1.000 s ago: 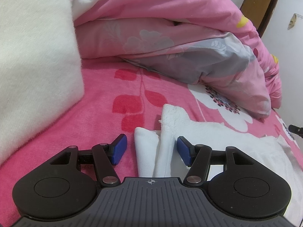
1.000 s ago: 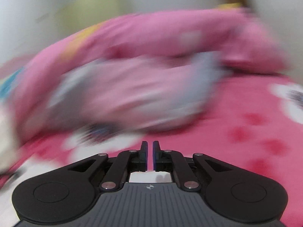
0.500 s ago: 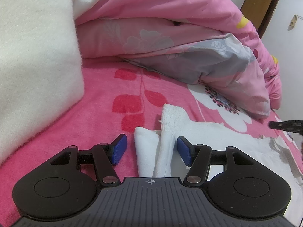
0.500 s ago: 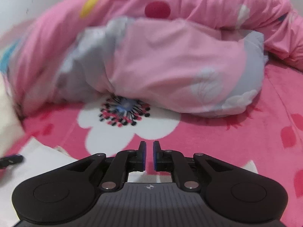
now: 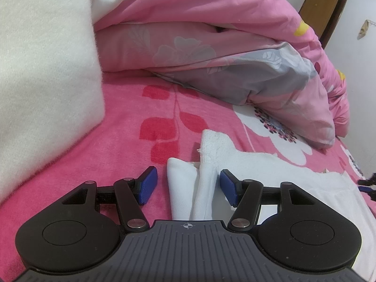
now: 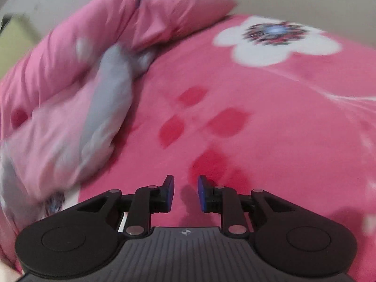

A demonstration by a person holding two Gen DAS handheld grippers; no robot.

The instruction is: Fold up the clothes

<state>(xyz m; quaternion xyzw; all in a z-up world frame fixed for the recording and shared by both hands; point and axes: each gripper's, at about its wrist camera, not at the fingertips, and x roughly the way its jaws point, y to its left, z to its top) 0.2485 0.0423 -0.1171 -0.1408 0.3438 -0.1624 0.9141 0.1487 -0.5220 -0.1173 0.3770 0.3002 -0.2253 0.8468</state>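
No box, basket or drawer shows in either view; everything lies loose on the bright pink fleece bedspread with red leaf and white flower print (image 5: pixel 131 155).

In the left wrist view, a thick cream-white fuzzy folded blanket (image 5: pixel 44 70) fills the 9 to 11 o'clock side, cut off by the frame edge. At 12 to 2 o'clock lies the heaped pale pink and grey floral duvet (image 5: pixel 211 54), with a brown wooden door (image 5: pixel 322 11) behind it at 1 o'clock. The left gripper (image 5: pixel 188 186) stands with its blue pads well apart; the folded end of the white terry cloth garment (image 5: pixel 235 159) lies between them, the right pad just beside it, and I cannot tell whether it touches. The garment runs off toward 4 o'clock, partly hidden behind the gripper's body. At 3 o'clock, at the frame edge, a dark tip with a bit of blue (image 5: pixel 366 184) shows, too cut off to identify.

The right wrist view shows none of the garment or the cream blanket. It is blurred: the duvet (image 6: pixel 77 108) smears across 9 to 11 o'clock, and a white flower on the bedspread (image 6: pixel 277 44) sits at 1 o'clock. The right gripper (image 6: pixel 185 192) has its jaws opening, with only bedspread in the gap. A sliver of white at 7 o'clock beside its left linkage is hard to make out.
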